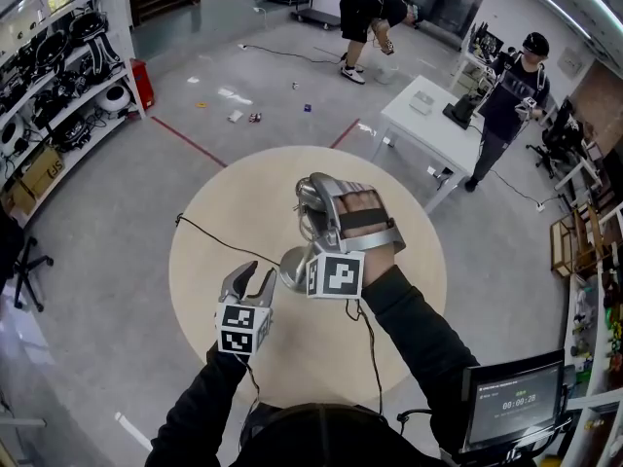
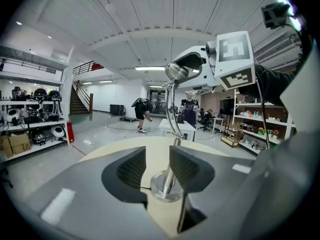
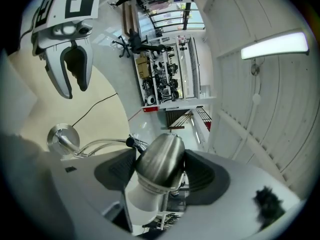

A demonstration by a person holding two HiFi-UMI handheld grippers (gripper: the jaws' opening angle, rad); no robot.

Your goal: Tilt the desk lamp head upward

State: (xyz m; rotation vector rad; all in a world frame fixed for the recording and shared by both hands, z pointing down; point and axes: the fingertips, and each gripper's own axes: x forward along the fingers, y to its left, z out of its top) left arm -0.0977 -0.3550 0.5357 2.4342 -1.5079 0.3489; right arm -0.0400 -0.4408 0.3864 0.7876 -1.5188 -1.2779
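"What is the right claw (image 3: 162, 163) doing up there?"

"It is pinching the lamp head (image 3: 157, 154). One dark pad is pressing on each side of the shiny metal shade, so the jaws are standing only as far apart as the shade is wide. The head is sitting in the air above the middle of the round table (image 1: 219, 212)."

"And the rest of the lamp?"

"The lamp base (image 2: 165, 186), a round metal disc, is standing flat on the table near its middle. The thin curved stem (image 2: 172, 119) is rising from it up to the head. A black cord (image 1: 209, 236) is trailing across the tabletop toward the table's left edge."

"Is the left claw (image 2: 157, 166) gripping anything?"

"No, it is pinching nothing. Its jaws are standing spread, partly open, low over the table on the person's side. The base and the foot of the stem are showing through the gap, just past the tips. I cannot tell whether a tip is touching the disc."
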